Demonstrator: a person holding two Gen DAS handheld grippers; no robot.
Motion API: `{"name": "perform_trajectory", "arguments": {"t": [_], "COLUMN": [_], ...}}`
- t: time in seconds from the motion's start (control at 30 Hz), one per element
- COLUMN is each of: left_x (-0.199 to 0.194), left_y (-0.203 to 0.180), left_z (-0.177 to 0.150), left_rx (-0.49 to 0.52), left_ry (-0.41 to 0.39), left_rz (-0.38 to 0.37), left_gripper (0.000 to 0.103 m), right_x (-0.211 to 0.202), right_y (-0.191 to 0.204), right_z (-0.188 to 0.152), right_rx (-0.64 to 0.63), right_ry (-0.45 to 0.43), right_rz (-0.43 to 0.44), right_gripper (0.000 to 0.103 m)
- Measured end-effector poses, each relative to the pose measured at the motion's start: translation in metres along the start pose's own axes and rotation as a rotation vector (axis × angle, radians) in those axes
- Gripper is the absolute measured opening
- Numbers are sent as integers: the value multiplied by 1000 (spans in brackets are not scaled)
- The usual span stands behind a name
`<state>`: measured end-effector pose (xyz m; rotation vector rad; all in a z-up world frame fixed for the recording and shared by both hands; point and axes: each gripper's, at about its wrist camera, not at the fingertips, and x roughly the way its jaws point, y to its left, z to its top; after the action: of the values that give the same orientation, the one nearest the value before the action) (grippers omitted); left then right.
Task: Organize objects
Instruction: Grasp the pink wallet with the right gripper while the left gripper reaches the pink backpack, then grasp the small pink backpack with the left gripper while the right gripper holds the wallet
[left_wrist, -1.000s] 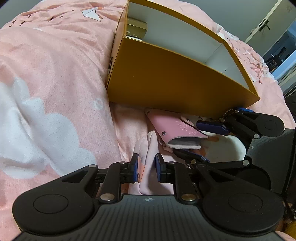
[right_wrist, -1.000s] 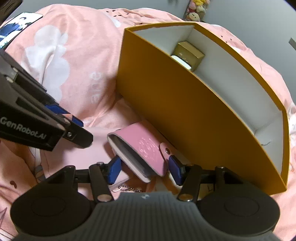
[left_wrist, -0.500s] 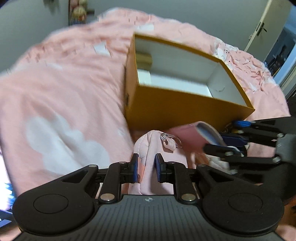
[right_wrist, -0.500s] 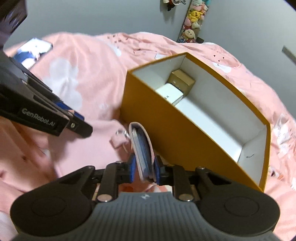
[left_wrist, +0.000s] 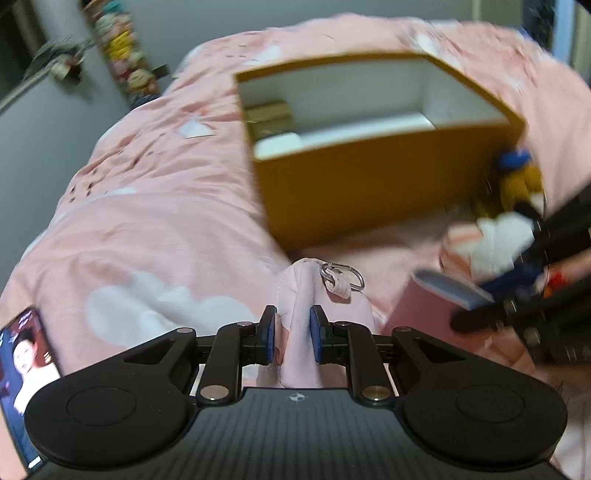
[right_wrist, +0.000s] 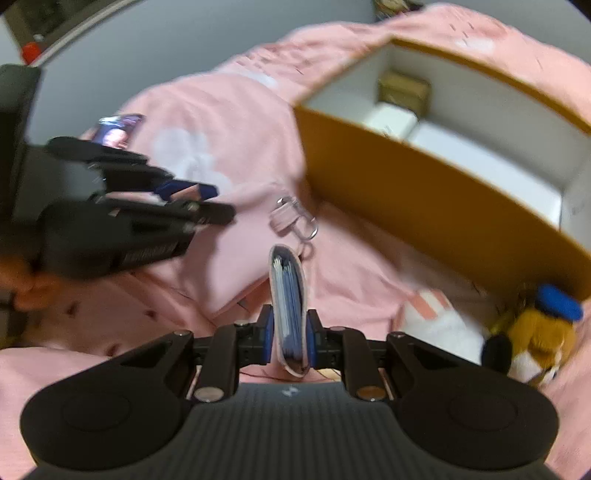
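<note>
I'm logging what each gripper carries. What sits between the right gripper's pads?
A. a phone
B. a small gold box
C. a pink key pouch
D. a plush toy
C: in the right wrist view the right gripper is shut on the pink key pouch, standing on edge between its pads, outside the yellow box.

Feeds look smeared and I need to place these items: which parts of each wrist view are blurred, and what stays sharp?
Left wrist view: the orange box and the right gripper at the right edge are motion-smeared; the left gripper and its pink pouch stay sharp. Right wrist view: the box, bedding and plush toy are smeared; the pink wallet in the right gripper is clearer. Both show fisheye bending.
</note>
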<state>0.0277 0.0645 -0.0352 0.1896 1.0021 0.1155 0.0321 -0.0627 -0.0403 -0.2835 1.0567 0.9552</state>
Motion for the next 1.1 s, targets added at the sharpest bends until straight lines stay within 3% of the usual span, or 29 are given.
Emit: {"name": "perform_trajectory", "arguments": {"t": [0.2, 0.33, 0.47, 0.6, 0.73, 0.97, 1.03, 1.1], "left_x": [0, -8, 1, 14, 8, 21, 13, -2], "left_y": [-2, 10, 28, 39, 50, 31, 28, 34], "left_z": [-2, -1, -4, -9, -8, -10, -9, -6], "left_rx": [-29, -130, -280, -398, -440, -420, -394, -375], "left_ry": [21, 17, 35, 67, 40, 89, 60, 12], "left_rz": [-95, -281, -523, -656, -665, -760, -723, -638], "left_gripper": [23, 28, 29, 33, 48, 40, 37, 37], "right_x": [3, 12, 7, 3, 1, 1, -6, -12], "right_y": [-16, -35, -52, -60, -57, -58, -54, -49], "right_z": [-6, -9, -19, -24, -26, -26, -27, -25], "right_rx": [89, 187, 313, 399, 405, 405, 384, 340], "right_ry": [-24, -18, -37, -59, -71, -72, -101, -122], "right_rz": [-111, -98, -54, -25, -30, -38, -70, -105], "right_gripper": [24, 25, 29, 28, 30, 32, 32, 33]}}
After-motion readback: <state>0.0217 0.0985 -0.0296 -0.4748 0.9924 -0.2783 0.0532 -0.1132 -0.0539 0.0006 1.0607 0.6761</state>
